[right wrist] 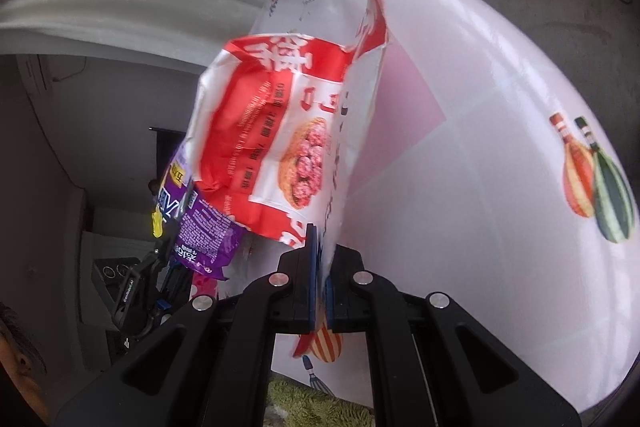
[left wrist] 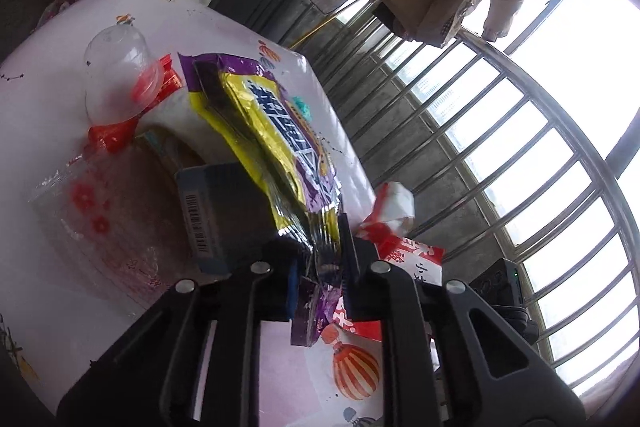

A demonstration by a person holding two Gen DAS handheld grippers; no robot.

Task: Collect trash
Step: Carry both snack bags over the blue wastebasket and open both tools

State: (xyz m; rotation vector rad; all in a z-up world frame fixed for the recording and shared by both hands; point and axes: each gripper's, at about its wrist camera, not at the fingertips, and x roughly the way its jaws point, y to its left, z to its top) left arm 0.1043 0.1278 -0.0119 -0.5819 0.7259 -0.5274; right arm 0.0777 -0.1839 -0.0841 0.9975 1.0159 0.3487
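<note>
Over the white worktop (left wrist: 52,131) we pinch a purple-yellow wrapper (left wrist: 272,131) in our left claw (left wrist: 320,267); our right claw (right wrist: 319,259) clamps a red-white bag (right wrist: 280,123) lifted above it.

White balloon-print table (left wrist: 60,131); on it a clear cup (left wrist: 116,71), red wrapper (left wrist: 116,135), blue box (left wrist: 208,211), clear packet (left wrist: 92,223).

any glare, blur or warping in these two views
Left wrist view: the barred window is blown out white and its bars bow from the fisheye; the purple and yellow wrapper stays sharp. Right wrist view: the red and white bag is slightly smeared, and the table edge curves.
</note>
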